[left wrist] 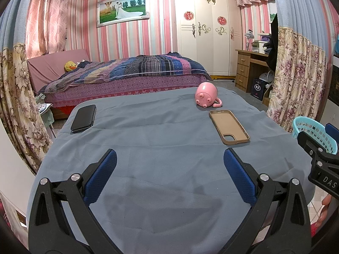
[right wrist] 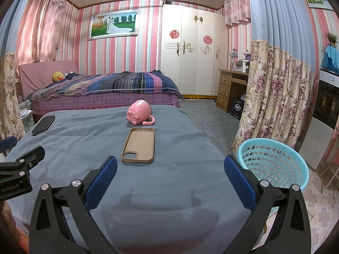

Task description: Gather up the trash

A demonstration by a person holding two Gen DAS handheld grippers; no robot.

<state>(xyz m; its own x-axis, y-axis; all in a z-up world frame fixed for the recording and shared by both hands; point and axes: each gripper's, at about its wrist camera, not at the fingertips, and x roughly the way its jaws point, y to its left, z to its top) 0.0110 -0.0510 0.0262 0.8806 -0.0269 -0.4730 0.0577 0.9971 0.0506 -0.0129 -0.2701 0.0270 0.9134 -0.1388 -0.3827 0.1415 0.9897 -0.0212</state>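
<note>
Your left gripper (left wrist: 170, 160) hangs low over the near edge of the worktop, its jaws spread wide with nothing between the blue pads (left wrist: 101, 175). Your right gripper (right wrist: 170, 167) sits the same way over the near right part of the worktop, released and empty, its right finger close to the basket.

You have a worktop (left wrist: 159, 148) draped in a wrinkled grey-blue cloth that hangs over its edges. Behind it stands a bed (left wrist: 127, 74) with a striped quilt, and beyond that a white wardrobe (left wrist: 207, 31).

Just off the worktop's right edge stands a turquoise plastic basket (right wrist: 273, 165) with latticed walls, upright, its mouth open toward you; from the right wrist view you cannot see anything lying in its bottom.

On the cloth, a tan phone case (right wrist: 138, 146) lies flat with its hollow side up, right of centre, camera cutout toward the near edge. Just beyond it, toward the far edge, a pink pig-shaped mug (right wrist: 138, 111) lies tipped on its side, its curled handle resting on the cloth; it is near the case but apart from it. A black phone (left wrist: 83, 118) lies flat at the far left corner, well apart from both.

No wrapper, scrap or other obvious piece of trash shows anywhere on the cloth from either wrist view.
</note>
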